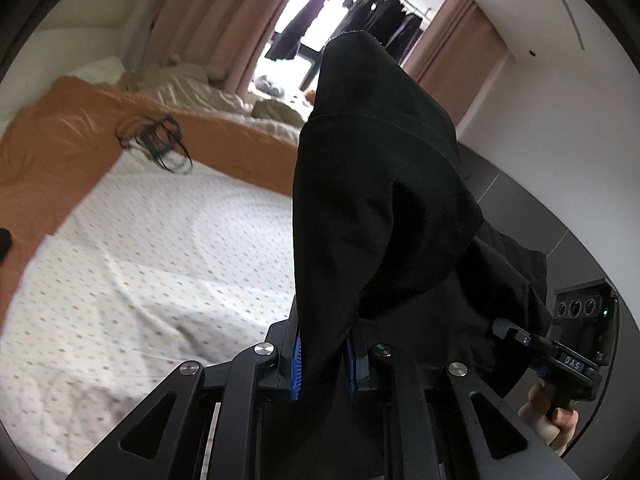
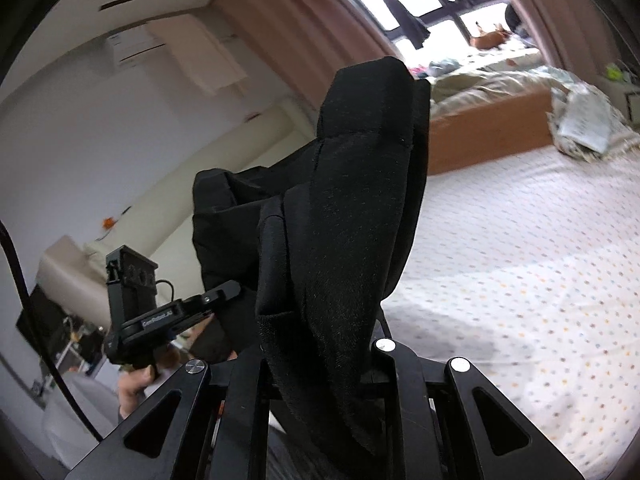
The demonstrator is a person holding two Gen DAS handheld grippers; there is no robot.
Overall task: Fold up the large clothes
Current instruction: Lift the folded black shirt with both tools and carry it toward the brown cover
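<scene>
A black garment [image 1: 380,184] hangs in the air between both grippers, above the bed. My left gripper [image 1: 324,364] is shut on one edge of it; cloth bunches up over the blue-padded fingers [image 1: 297,364]. My right gripper [image 2: 320,360] is shut on another edge of the same black garment [image 2: 352,216], which covers its fingers entirely. The right gripper shows in the left wrist view [image 1: 520,334] at the lower right, clamped on the cloth. The left gripper shows in the right wrist view [image 2: 224,294] at the left, also clamped on it.
Below lies a bed with a white dotted sheet [image 1: 160,264] and an orange blanket [image 1: 80,120]. A tangle of black cords [image 1: 158,140] lies on the blanket. Crumpled bedding [image 2: 580,120] sits at the bed's far side. Curtains and hanging dark clothes [image 1: 360,12] are at the window.
</scene>
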